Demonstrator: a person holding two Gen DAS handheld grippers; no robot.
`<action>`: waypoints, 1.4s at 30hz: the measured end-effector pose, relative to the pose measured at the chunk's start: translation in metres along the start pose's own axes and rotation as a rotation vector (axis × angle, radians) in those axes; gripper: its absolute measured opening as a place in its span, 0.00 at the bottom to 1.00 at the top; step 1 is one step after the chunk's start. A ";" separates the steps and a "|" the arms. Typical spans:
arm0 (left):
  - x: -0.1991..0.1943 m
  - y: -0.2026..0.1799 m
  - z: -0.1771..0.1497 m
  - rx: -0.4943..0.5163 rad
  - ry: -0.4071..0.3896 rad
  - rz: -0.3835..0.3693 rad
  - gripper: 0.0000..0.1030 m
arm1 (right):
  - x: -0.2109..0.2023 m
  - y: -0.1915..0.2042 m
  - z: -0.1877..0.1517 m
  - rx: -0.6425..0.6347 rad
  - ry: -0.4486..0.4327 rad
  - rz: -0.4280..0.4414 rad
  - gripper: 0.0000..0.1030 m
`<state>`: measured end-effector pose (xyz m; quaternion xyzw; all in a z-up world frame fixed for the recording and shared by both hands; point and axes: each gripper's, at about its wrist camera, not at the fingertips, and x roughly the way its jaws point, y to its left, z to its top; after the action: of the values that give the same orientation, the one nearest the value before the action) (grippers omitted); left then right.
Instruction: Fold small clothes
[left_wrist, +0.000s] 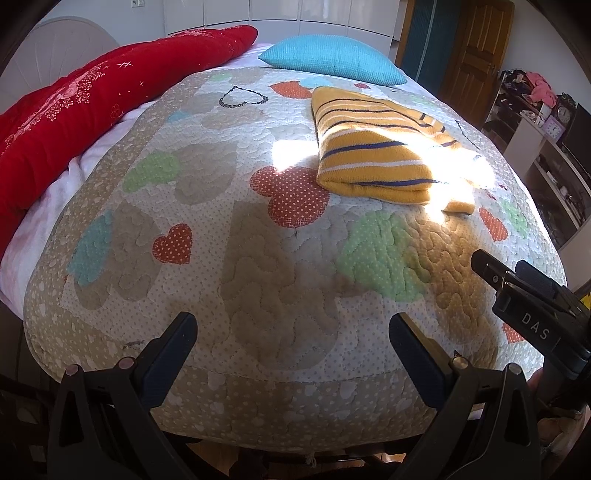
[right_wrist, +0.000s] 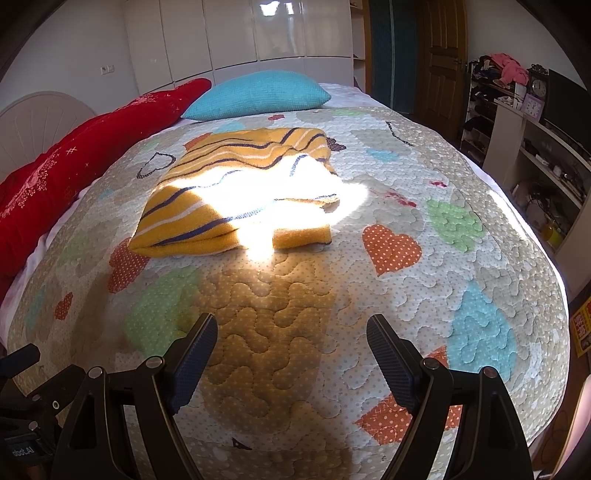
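Observation:
A yellow knit garment with white and dark blue stripes (left_wrist: 376, 147) lies folded on the quilted heart-patterned bedspread (left_wrist: 258, 258), partly in bright sunlight. It also shows in the right wrist view (right_wrist: 236, 192), folded, with a flap sticking out at its near right. My left gripper (left_wrist: 291, 332) is open and empty, over the near part of the bed, well short of the garment. My right gripper (right_wrist: 291, 336) is open and empty, also short of the garment. The right gripper shows at the right edge of the left wrist view (left_wrist: 524, 291).
A red blanket (left_wrist: 74, 110) lies along the left side of the bed. A turquoise pillow (left_wrist: 332, 59) sits at the far end. Shelves with clutter and clocks (right_wrist: 524, 122) stand to the right. A wooden door (right_wrist: 443, 62) is beyond.

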<state>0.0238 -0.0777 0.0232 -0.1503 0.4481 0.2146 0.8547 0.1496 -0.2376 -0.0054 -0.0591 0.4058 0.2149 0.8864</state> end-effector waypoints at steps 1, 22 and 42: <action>0.000 0.000 0.000 0.000 0.001 -0.001 1.00 | 0.000 0.001 0.000 0.000 0.001 0.000 0.84; 0.006 0.001 -0.004 0.003 0.015 -0.007 1.00 | 0.008 0.001 -0.010 0.006 0.021 -0.001 0.85; 0.026 -0.013 0.005 0.022 -0.005 -0.056 1.00 | 0.016 -0.018 -0.004 0.025 -0.081 -0.062 0.86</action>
<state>0.0469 -0.0804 0.0053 -0.1530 0.4440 0.1862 0.8630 0.1640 -0.2497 -0.0215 -0.0517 0.3702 0.1842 0.9090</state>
